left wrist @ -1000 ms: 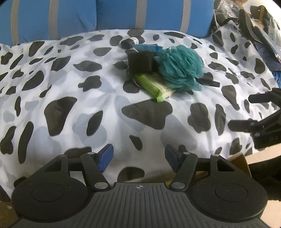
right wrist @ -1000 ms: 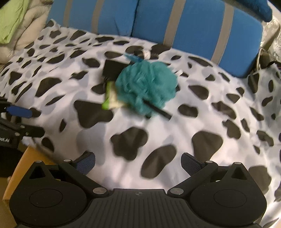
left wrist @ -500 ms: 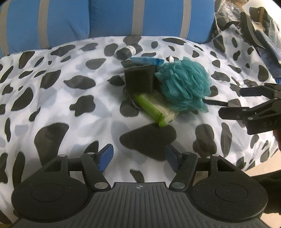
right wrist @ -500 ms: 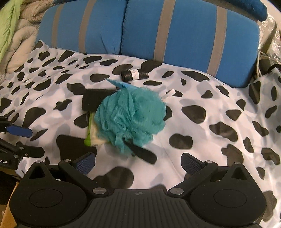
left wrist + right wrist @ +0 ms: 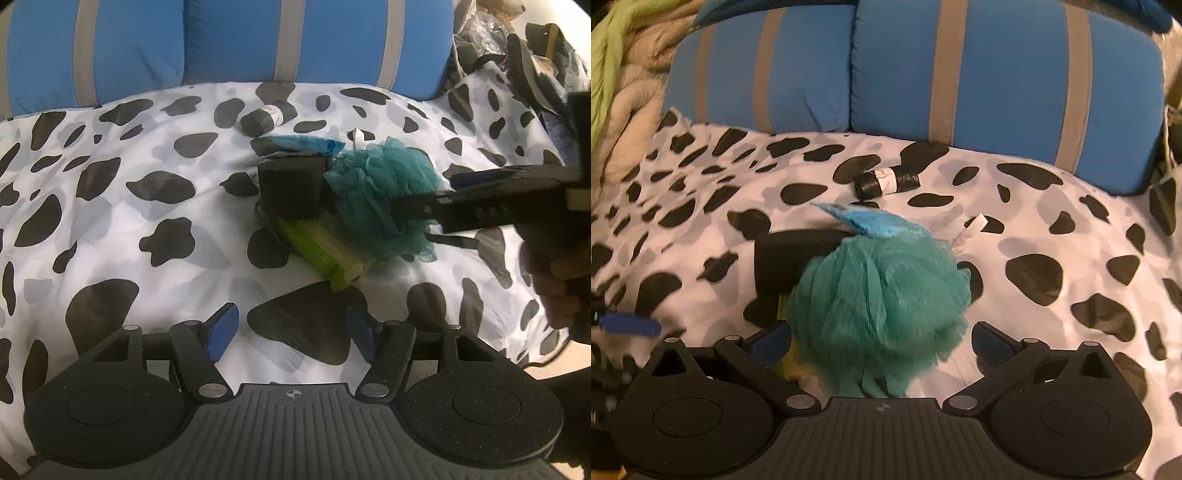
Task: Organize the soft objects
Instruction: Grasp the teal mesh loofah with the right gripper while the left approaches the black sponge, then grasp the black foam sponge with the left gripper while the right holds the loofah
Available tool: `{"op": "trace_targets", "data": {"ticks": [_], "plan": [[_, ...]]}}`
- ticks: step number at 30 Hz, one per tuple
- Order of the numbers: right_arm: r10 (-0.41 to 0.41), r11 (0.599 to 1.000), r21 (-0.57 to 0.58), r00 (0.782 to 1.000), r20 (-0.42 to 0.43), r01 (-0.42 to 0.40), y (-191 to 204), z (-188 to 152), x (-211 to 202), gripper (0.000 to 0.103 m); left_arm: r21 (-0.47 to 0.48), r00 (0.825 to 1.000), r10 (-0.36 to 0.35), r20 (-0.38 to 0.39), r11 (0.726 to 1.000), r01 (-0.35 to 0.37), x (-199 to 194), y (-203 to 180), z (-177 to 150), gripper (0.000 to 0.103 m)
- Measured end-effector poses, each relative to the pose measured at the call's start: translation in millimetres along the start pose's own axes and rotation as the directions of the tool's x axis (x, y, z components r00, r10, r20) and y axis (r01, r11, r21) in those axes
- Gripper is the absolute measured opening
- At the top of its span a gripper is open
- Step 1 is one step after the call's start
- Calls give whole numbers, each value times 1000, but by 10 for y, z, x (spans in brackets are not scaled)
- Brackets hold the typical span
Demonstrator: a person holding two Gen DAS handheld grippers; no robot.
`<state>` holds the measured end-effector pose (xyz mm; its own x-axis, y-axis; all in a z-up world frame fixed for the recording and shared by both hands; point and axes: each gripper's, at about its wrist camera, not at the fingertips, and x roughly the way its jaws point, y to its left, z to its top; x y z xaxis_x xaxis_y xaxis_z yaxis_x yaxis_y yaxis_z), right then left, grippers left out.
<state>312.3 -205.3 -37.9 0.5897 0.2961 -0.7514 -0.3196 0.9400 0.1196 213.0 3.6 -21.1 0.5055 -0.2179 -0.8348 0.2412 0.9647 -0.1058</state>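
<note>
A teal mesh bath pouf [image 5: 384, 199] [image 5: 882, 314] lies in a small pile on the cow-print bedspread [image 5: 110, 206]. Beside it are a black sponge block [image 5: 291, 188] [image 5: 790, 258], a green-and-cream sponge [image 5: 321, 251] and a blue cloth [image 5: 303, 144] [image 5: 871, 221]. My right gripper [image 5: 881, 343] is open, with the pouf between its fingers. It also shows in the left wrist view [image 5: 424, 199], reaching in from the right. My left gripper [image 5: 291, 328] is open and empty, short of the pile.
A black roll with a white label [image 5: 264, 116] [image 5: 886, 182] lies behind the pile. Blue cushions with grey stripes [image 5: 960, 74] back the bed. Beige and green blankets [image 5: 624, 92] are piled at the left. Clutter [image 5: 535, 59] sits at the far right.
Both grippers have moved toward the pile. My right gripper has come up to the pouf, which now sits between its open fingers.
</note>
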Motion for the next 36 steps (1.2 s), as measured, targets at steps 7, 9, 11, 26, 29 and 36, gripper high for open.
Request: {"op": "trace_targets", "data": {"ticks": [7,9,11,26,29,36], "plan": [[30,976,218,999,-29,-23,-174,170,315,103,-13,1000,-15,-11,1000,15,12,27,30,64],[37,966,259,998,-58,-21,-213,179,440,103,-23,1000,-16,-17,1000,15,13,46,25,64],[55,958,287,994,-94,-26,-237,164,574,103,-35,1000,-20,-19,999,19,9,65,23,64],[110,953,298,983,-150,-61,-211,58,802,86,-56,999,-43,-24,998,42,56,-5,78,64],[120,952,297,983,-140,-74,-239,46,722,77,-47,999,-44,-2,998,44,60,-49,84,64],[83,962,267,992,-99,-54,-391,34,377,73,0,999,-8,54,1000,8,73,-156,124,64]]}}
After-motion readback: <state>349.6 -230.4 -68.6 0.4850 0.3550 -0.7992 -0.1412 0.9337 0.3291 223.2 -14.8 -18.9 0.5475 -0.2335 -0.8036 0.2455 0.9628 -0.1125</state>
